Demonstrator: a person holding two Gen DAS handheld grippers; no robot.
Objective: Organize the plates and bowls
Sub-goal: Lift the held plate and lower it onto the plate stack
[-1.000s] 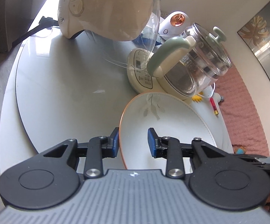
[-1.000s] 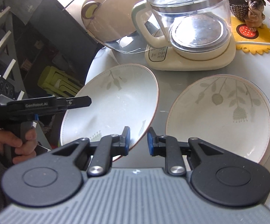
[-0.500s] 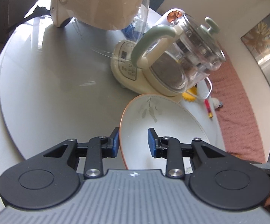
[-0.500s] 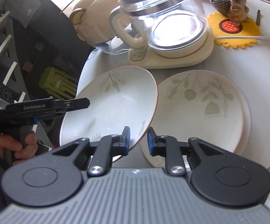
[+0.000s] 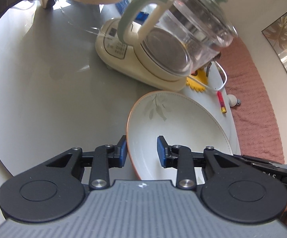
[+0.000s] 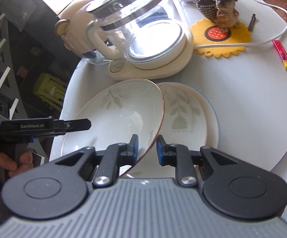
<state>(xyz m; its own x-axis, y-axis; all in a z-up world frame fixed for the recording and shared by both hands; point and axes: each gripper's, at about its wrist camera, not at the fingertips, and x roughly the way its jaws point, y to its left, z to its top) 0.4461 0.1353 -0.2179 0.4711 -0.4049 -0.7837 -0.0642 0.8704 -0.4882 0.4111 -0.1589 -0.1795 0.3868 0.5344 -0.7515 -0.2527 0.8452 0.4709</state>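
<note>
Both claws have carried the shared plate sideways across the surface since a second ago, so that it now overlaps the stacked plates, which earlier lay clear to its right; the glass kettle has drawn much closer in both views.

The left claw [image 5: 141, 150] stands narrow, its blue pads astride the plate's [image 5: 175, 123] orange-edged rim, one pad outside and one over the bowl of it. The right claw [image 6: 147, 148] is narrower still and pinches the opposite rim of the same plate [image 6: 119, 117], which sits tilted, its far edge near the kettle base. Seen from the right wrist, the left claw's handle and the person's hand [image 6: 8, 162] show beyond the plate's left side.

Just under and right of the held plate lie the stacked plates [image 6: 185, 111], a leaf-patterned one on a wider blue-rimmed one, on the white surface [image 6: 252, 103]. The glass kettle [image 6: 139, 27] stands just behind them.

My reading: two plates are already stacked, and this third is partway over them; centring, levelling and lowering it remain. No bowls can be made out.
</note>
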